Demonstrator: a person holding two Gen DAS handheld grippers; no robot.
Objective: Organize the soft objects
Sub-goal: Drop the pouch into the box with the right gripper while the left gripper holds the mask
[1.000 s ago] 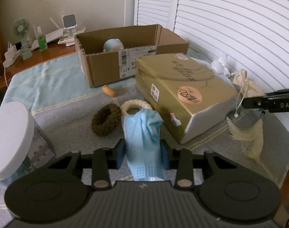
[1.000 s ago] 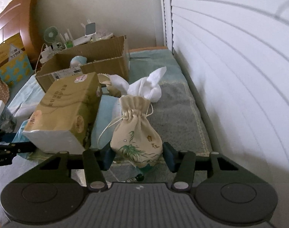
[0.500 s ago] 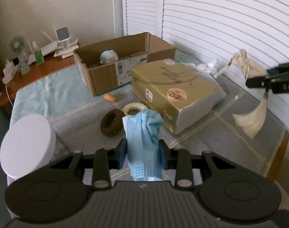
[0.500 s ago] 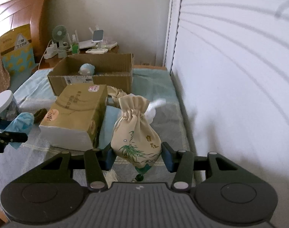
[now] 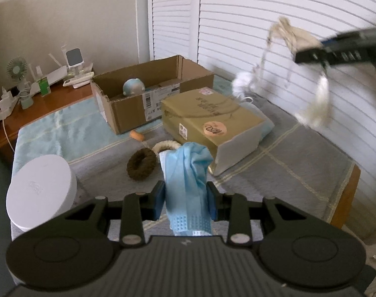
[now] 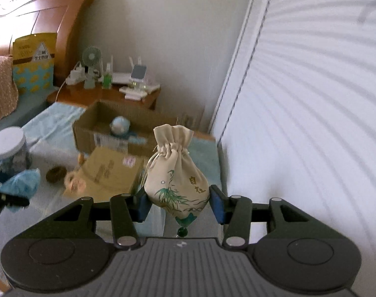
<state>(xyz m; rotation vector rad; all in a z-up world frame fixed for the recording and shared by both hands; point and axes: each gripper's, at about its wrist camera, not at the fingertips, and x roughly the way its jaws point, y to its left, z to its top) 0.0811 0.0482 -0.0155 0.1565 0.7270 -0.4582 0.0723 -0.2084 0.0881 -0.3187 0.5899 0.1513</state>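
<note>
My left gripper [image 5: 185,203] is shut on a crumpled light-blue face mask [image 5: 188,170], which hangs above the blanket. My right gripper [image 6: 179,204] is shut on a cream drawstring pouch [image 6: 178,170] printed with green bamboo, and holds it high in the air near the shutters. In the left wrist view the pouch's tassel [image 5: 316,104] and strings dangle, blurred, under the right gripper's dark fingers [image 5: 336,53]. An open cardboard box [image 5: 143,99] stands at the back of the table, and a blue-white plush ball [image 5: 133,86] lies inside it.
A gold tissue pack [image 5: 212,121] lies in front of the box. A brown ring [image 5: 141,164], a cream ring [image 5: 167,146] and a small orange piece [image 5: 137,135] lie nearby. A white-lidded jar [image 5: 39,193] stands at the left. White cloth [image 5: 242,83] is bunched by the shutters.
My right gripper has risen well above the table with the pouch and rolled; the tassel has left the blanket. My left gripper has lifted a little with the mask.
</note>
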